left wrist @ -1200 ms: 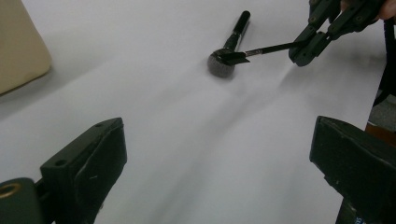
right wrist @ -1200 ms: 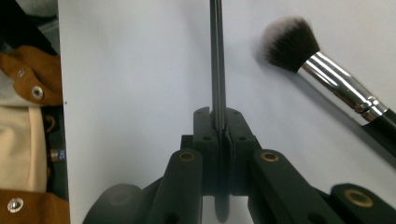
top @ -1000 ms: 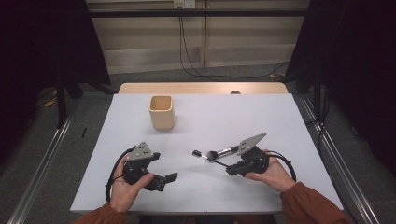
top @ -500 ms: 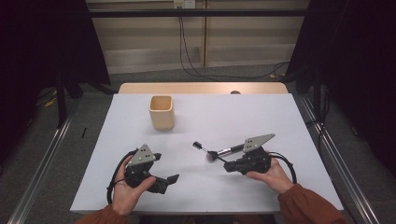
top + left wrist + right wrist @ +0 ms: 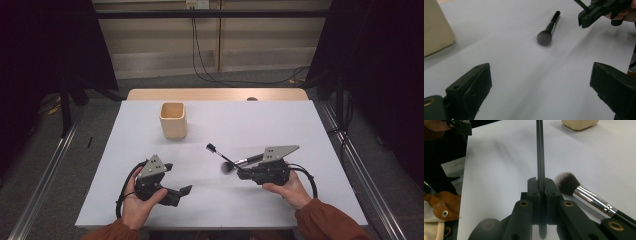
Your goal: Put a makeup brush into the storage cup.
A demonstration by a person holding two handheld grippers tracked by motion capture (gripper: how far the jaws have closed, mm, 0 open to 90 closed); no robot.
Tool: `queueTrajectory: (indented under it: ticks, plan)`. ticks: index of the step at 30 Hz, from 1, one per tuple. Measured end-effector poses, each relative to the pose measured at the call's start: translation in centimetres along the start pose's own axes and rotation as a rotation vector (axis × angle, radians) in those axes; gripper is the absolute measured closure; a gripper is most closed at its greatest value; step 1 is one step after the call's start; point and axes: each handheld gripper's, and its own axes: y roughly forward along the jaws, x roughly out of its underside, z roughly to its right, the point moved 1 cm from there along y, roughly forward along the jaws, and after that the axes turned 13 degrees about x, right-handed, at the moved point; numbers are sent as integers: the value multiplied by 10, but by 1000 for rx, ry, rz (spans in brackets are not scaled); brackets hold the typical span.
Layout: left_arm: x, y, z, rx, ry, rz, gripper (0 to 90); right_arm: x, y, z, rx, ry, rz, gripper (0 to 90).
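Left gripper (image 5: 176,178), near left of the white table (image 5: 300,125), held in the person's left hand (image 5: 135,205). Jaws wide apart with bare table between them in the left gripper view (image 5: 539,82).

Beige cup (image 5: 173,120), far left of centre, upright, squarish with rounded corners, open top, plain matte walls. It stands well apart from both grippers. It also shows as a beige block at the left edge of the left gripper view (image 5: 436,30).

Thin brush (image 5: 220,154), centre of the table: slim straight black handle with a small dark tip at its far-left end. It slants from far left to near right, and its near end goes into the right gripper. In the right gripper view the handle (image 5: 540,152) runs straight up out of the jaws.

Fluffy brush (image 5: 229,167), lying flat on the table just beside the right gripper's jaws: rounded dark bristle head, paler at the tips (image 5: 566,182), shiny silver ferrule, black handle running right. Its head (image 5: 544,37) points toward the left gripper.

Right gripper (image 5: 240,173), near right of centre, held in the person's right hand (image 5: 287,190), pointing left. Jaws are pressed together, clamped on the thin brush's handle (image 5: 540,183). It also shows far right in the left gripper view (image 5: 584,20).
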Motion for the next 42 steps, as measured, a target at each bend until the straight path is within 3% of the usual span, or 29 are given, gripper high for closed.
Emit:
queueTrajectory:
  ticks: [8, 13, 15, 22, 24, 26, 29, 31, 32, 34, 36, 42]
  plan:
    - [-5, 6, 0, -6, 8, 24, 39, -4, -4, 1, 2, 21, 84, 860]
    - [-8, 9, -1, 49, -22, 50, 45, -7, -8, 1, -10, 39, 128, 860]
    - [-10, 9, -2, 35, -12, 61, 45, -8, -8, 0, -12, 37, 131, 860]
    - [-17, 15, -1, 47, -2, 104, 43, -10, -6, -3, -31, 32, 145, 860]
    - [-18, 18, -1, 46, 29, 124, 43, -11, -6, -4, -35, 27, 146, 860]
    - [-20, 22, 0, 65, 49, 148, 43, -11, -5, -5, -36, 22, 147, 860]
    - [-22, 27, 3, 90, 43, 174, 41, -12, -5, -6, -43, 13, 151, 860]
    - [-25, 30, 5, 115, 23, 221, 47, -12, -4, -6, -47, 12, 153, 860]
    - [-27, 32, 6, 118, 33, 235, 49, -12, -4, -6, -47, 12, 153, 860]
    - [-30, 36, 10, 98, 58, 238, 49, -12, -4, -5, -49, 11, 156, 860]
    - [-32, 41, 11, 126, 57, 250, 51, -13, -4, -6, -49, 4, 159, 860]
    - [-39, 54, 15, 155, 50, 251, 66, -14, -3, -5, -54, 3, 161, 860]
